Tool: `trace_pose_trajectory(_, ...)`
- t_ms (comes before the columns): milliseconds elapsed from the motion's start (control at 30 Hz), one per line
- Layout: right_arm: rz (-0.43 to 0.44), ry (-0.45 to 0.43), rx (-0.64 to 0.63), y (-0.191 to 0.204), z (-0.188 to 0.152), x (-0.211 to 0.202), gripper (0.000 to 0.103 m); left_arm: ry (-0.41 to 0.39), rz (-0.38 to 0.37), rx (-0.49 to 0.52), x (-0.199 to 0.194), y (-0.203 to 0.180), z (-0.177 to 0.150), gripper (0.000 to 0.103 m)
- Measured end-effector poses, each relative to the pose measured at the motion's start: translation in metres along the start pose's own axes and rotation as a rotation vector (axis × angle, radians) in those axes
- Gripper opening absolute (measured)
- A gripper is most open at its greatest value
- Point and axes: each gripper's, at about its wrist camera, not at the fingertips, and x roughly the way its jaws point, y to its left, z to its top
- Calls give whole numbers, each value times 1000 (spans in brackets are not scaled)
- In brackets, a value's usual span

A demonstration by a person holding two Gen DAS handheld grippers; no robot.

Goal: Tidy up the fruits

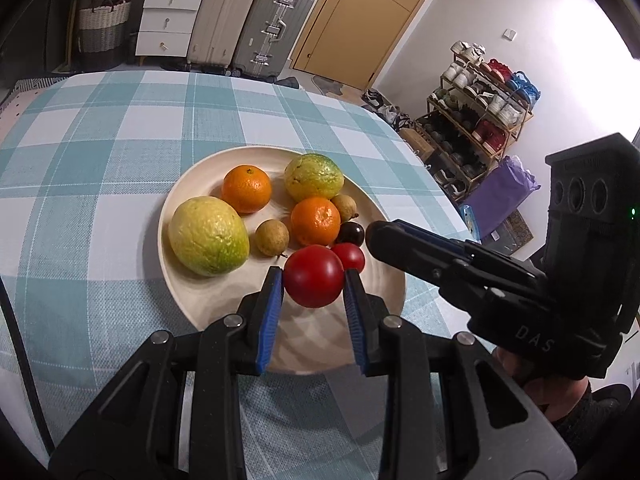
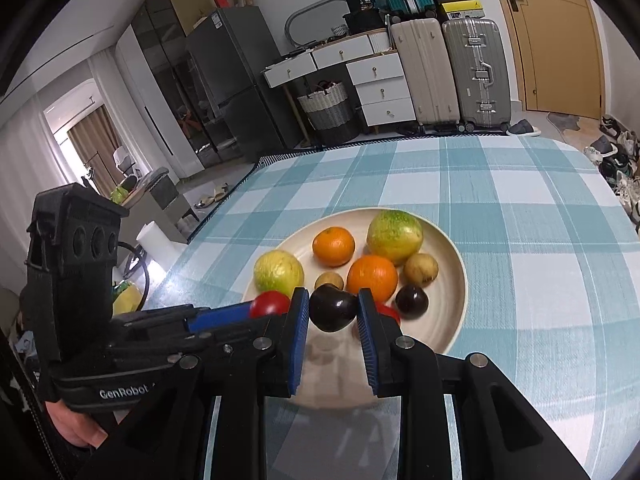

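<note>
The big table with the blue and white checked cloth [image 1: 100, 140] has lots of bare room, and its edge drops off on the right side, so any round fruit that falls and rolls could go off onto the floor. On the cloth sits a wide cream plate [image 1: 188, 208] already crowded with fruit: two green guavas [image 1: 208, 236], two oranges [image 1: 246, 189], two little brown longans [image 1: 272, 237], a dark plum [image 1: 351, 233] and a small red tomato [image 1: 349, 257]. There is not much free space left on it, so I think a new fruit set down hard could bump the others and push one over the low rim. The left gripper [image 1: 313, 280] is squeezed tight on a bigger red tomato [image 1: 313, 276], held over the near part of the plate. A tomato is soft and smooth, so too hard a pinch could squash it, and too loose a pinch could let it slip. The right gripper [image 2: 333, 308] is squeezed on another dark plum [image 2: 333, 308], also near the plate's front. The two grippers are very close together, nearly side by side, so they could knock into each other and shake a fruit loose if both go down at once.
</note>
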Motion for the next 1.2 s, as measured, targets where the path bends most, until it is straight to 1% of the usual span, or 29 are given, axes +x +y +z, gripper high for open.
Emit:
trace_pose_trajectory(300, 6, 27, 7, -5, 4, 17, 25, 15, 5, -10, 11, 7, 2, 27)
trace_pose_trajectory(400, 0, 31, 5, -6, 4, 20, 25, 18, 8, -12, 14, 8, 1, 27)
trace_pose_trajectory(500, -25, 45, 1, -6, 3, 26, 25, 21, 7, -12, 17, 9, 1, 27)
trace_pose_trajectory(867, -15, 58, 7, -9, 3, 35, 26, 15, 5, -12, 17, 9, 4, 28)
trace_pose_trajectory(900, -18, 56, 7, -9, 3, 35, 29, 14, 7, -12, 15, 9, 5, 28)
trace_pose_trajectory(933, -26, 56, 11, -9, 3, 35, 39, 9, 17, -8, 13, 8, 5, 28)
trace_pose_trajectory(967, -34, 53, 16, -10, 3, 34, 43, 5, 19, -5, 11, 8, 5, 28)
trace_pose_trajectory(1033, -25, 23, 38, -14, 4, 26, 54, -6, 23, -5, 5, 7, 4, 28)
trace_pose_trajectory(1100, -18, -5, 50, -16, 5, 17, 61, -14, 29, -2, -1, 6, 3, 32)
trace_pose_trajectory(1200, -31, -44, 49, -17, 5, 2, 64, -29, 42, -5, -10, 4, 1, 35)
